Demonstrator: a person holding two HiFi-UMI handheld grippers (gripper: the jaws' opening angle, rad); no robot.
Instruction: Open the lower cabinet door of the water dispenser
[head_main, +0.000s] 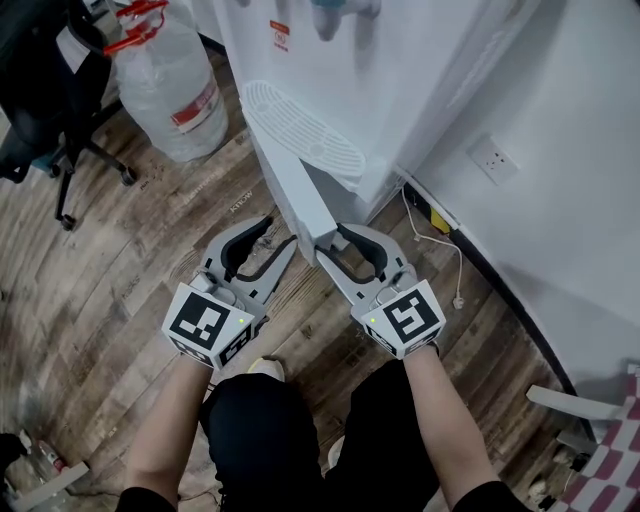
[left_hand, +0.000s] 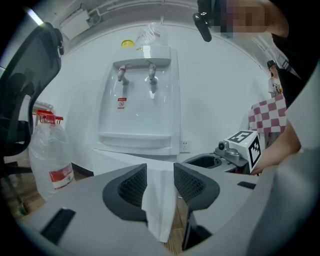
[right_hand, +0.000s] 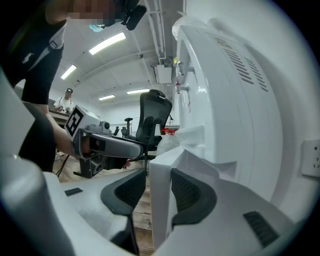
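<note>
A: The lower cabinet door (head_main: 295, 195) stands swung out from the foot of the water dispenser (head_main: 400, 90), its free edge over the wooden floor (head_main: 130, 260).

B: Both claws straddle that edge, released: the left gripper (left_hand: 160, 182) with jaws parted, the right gripper (right_hand: 159, 192) showing a gap beside one jaw.

A: It looks like a thin, stiff, light, slick panel, best pinched gently at that free edge.

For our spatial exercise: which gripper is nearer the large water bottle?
Left. Both are at the door edge: the left gripper on the water bottle side, the right gripper farther off.
</note>
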